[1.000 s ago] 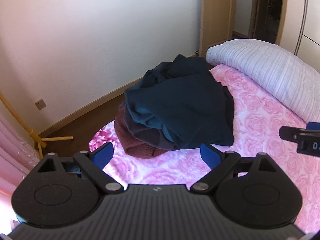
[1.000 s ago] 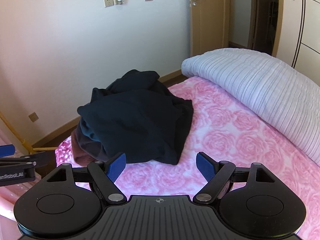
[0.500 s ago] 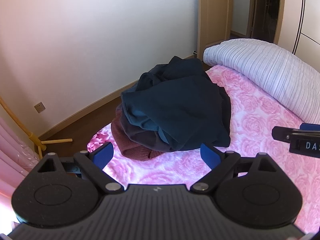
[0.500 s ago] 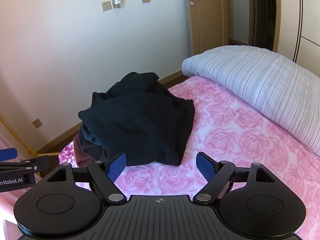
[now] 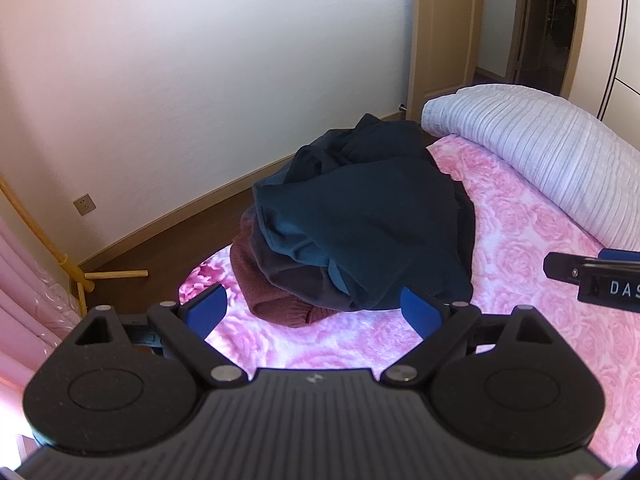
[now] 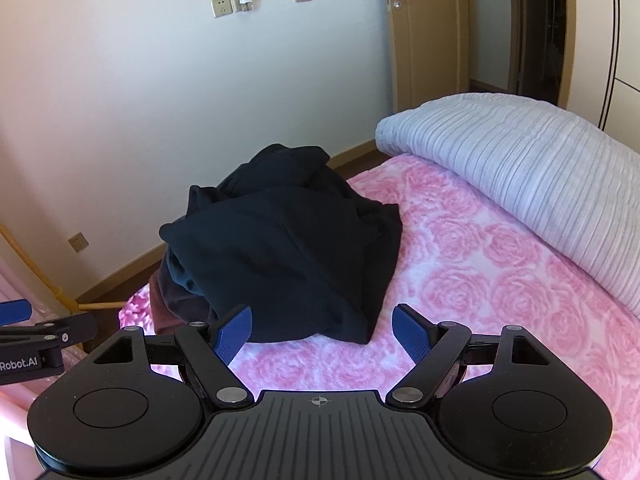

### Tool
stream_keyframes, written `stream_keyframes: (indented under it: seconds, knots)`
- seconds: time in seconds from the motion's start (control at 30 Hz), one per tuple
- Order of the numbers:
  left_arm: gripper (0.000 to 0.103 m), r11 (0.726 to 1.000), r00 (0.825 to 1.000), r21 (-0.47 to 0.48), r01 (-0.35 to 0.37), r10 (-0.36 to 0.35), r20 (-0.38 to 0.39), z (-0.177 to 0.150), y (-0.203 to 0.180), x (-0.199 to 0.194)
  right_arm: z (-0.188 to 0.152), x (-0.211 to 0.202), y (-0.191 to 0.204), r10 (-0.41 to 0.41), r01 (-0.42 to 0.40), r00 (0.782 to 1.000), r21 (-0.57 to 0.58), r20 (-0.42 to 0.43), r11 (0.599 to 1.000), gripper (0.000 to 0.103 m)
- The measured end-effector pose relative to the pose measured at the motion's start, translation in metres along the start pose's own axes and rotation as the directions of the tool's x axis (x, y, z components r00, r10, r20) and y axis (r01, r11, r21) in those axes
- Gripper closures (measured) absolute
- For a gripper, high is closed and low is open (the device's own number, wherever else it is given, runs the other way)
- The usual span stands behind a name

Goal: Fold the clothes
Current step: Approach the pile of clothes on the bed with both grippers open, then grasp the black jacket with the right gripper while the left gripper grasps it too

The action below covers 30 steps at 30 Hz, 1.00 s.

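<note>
A heap of dark clothes point(image 5: 360, 232) point(image 6: 288, 252) lies on the pink rose-patterned bed point(image 5: 532, 280) point(image 6: 500, 280) near its corner. A dark teal garment tops the heap, over a dark purple one and a maroon knit point(image 5: 272, 296) at the bottom. My left gripper point(image 5: 314, 314) hovers open just short of the heap with nothing between its blue pads. My right gripper point(image 6: 322, 330) is open too, close in front of the heap's near edge. Each gripper shows at the edge of the other's view, the right one point(image 5: 592, 278) and the left one point(image 6: 44, 340).
A rolled lilac striped duvet point(image 5: 540, 160) point(image 6: 520, 184) lies along the bed's far right side. Beyond the heap is wooden floor point(image 5: 168, 256), a white wall and a door point(image 6: 424, 36). A yellow wooden stand point(image 5: 72, 268) and pink curtain point(image 5: 24, 304) are at the left.
Both grippers have drifted back and tilted slightly, so the clothes heap sits a little farther and higher in each view. Both stay open and nothing has been picked up.
</note>
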<state>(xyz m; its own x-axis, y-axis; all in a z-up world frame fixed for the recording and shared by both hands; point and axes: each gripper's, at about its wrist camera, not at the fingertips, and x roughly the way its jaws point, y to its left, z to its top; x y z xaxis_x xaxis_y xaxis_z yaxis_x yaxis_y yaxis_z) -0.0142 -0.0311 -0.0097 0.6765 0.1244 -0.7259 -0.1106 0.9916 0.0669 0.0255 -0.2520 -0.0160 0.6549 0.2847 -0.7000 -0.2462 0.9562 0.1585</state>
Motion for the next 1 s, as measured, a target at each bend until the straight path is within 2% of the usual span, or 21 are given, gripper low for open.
stream_keyframes:
  seconds: [0.17, 0.4, 0.57, 0.77, 0.9, 1.0]
  knots:
    - [0.011, 1.0, 1.0, -0.005, -0.001, 0.001, -0.005, 0.001, 0.009, 0.009, 0.003, 0.009, 0.006, 0.002, -0.003, 1.0, -0.016, -0.009, 1.0, 0.022]
    - [0.011, 0.997, 1.0, 0.067, 0.024, -0.024, -0.002, 0.009, 0.015, 0.028, 0.008, 0.023, 0.015, -0.021, 0.021, 1.0, -0.025, -0.022, 0.999, 0.022]
    - [0.011, 0.986, 0.997, 0.144, 0.079, -0.08, 0.002, 0.024, 0.017, 0.056, 0.01, 0.04, 0.02, -0.032, 0.031, 0.998, -0.029, -0.06, 0.999, 0.022]
    - [0.011, 0.937, 0.985, 0.311, 0.159, -0.171, 0.012, 0.049, 0.02, 0.106, 0.021, 0.067, 0.027, -0.086, 0.083, 0.992, -0.04, -0.094, 0.996, 0.022]
    - [0.011, 0.893, 0.979, 0.413, 0.178, -0.202, 0.013, 0.064, 0.029, 0.143, 0.033, 0.094, 0.041, -0.101, 0.086, 0.989, -0.131, -0.111, 0.988, 0.022]
    - [0.011, 0.857, 0.968, 0.461, 0.231, -0.249, -0.023, 0.072, 0.037, 0.171, 0.045, 0.115, 0.049, -0.11, 0.089, 0.987, -0.173, -0.118, 0.981, 0.022]
